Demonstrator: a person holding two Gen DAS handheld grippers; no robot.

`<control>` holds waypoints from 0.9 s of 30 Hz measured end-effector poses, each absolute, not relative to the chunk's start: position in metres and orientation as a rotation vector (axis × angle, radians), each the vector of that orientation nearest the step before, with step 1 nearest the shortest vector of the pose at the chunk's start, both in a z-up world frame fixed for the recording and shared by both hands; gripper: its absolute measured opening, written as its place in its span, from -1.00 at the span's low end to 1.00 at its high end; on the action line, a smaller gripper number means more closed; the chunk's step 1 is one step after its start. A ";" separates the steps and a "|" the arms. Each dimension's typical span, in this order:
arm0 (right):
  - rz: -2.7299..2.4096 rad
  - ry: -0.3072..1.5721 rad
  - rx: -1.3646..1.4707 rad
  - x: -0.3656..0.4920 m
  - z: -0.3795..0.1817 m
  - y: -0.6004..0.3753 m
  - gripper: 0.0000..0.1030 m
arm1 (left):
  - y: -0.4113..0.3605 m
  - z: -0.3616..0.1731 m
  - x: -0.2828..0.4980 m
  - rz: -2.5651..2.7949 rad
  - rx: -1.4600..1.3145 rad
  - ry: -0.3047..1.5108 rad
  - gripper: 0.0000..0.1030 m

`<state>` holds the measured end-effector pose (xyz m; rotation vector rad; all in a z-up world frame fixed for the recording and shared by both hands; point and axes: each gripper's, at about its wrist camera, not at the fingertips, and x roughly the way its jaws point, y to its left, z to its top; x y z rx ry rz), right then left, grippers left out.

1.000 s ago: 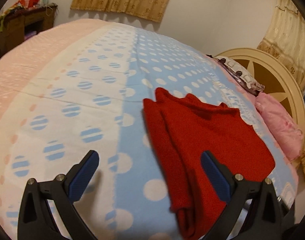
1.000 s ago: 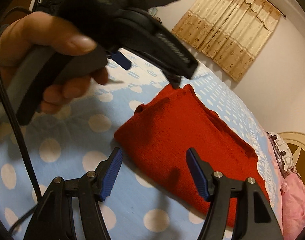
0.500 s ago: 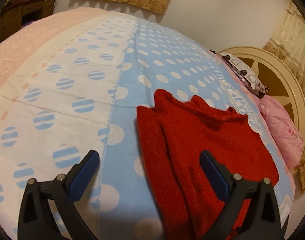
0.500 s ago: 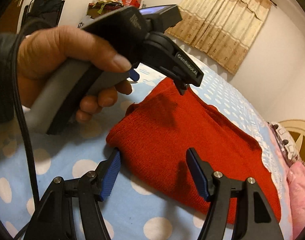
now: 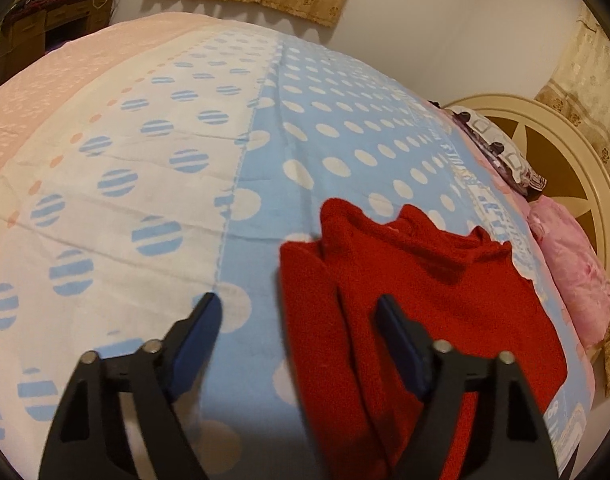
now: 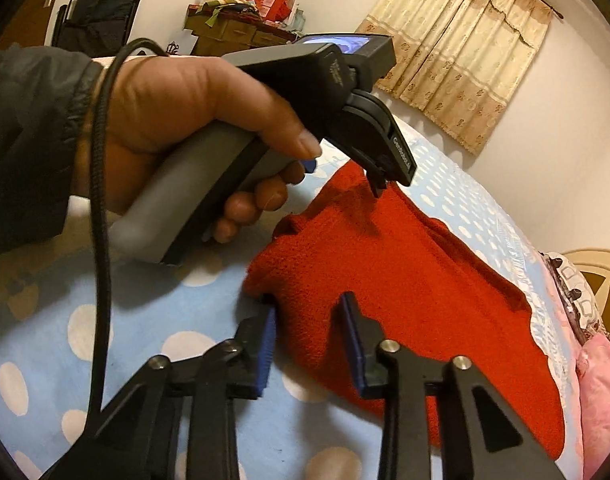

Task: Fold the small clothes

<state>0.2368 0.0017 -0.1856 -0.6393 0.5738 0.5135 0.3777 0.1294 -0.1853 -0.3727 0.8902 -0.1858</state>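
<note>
We have the red garment [image 5: 425,300] lying partly folded on the bed [image 5: 145,160], over the blue dotted band of the cover, its layers doubled along the near edge; we judge both tools are poised at that edge to take it for a further fold. Our left gripper [image 5: 297,316] stands with its blue pads apart, straddling the garment's left border with nothing between them; our right gripper [image 6: 309,320] is narrower but also apart, its tips at the cloth's corner (whether they touch it we cannot tell). The right view alone shows our left hand [image 6: 177,128] around its handle and the trailing cable [image 6: 101,208]; the left view alone shows the bed's pink and white stretch.
</note>
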 end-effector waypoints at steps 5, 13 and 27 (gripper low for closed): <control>0.522 0.579 -0.614 0.235 -0.181 -0.002 -0.73 | 0.130 -0.190 0.383 -0.264 -0.423 0.905 -0.67; 0.543 0.623 -0.495 0.250 -0.165 -0.028 -0.78 | 0.141 -0.182 0.379 -0.299 -0.546 0.876 -0.74; 0.525 0.614 -0.309 0.264 -0.140 -0.077 -0.85 | 0.120 -0.150 0.385 -0.348 -0.553 0.838 -0.77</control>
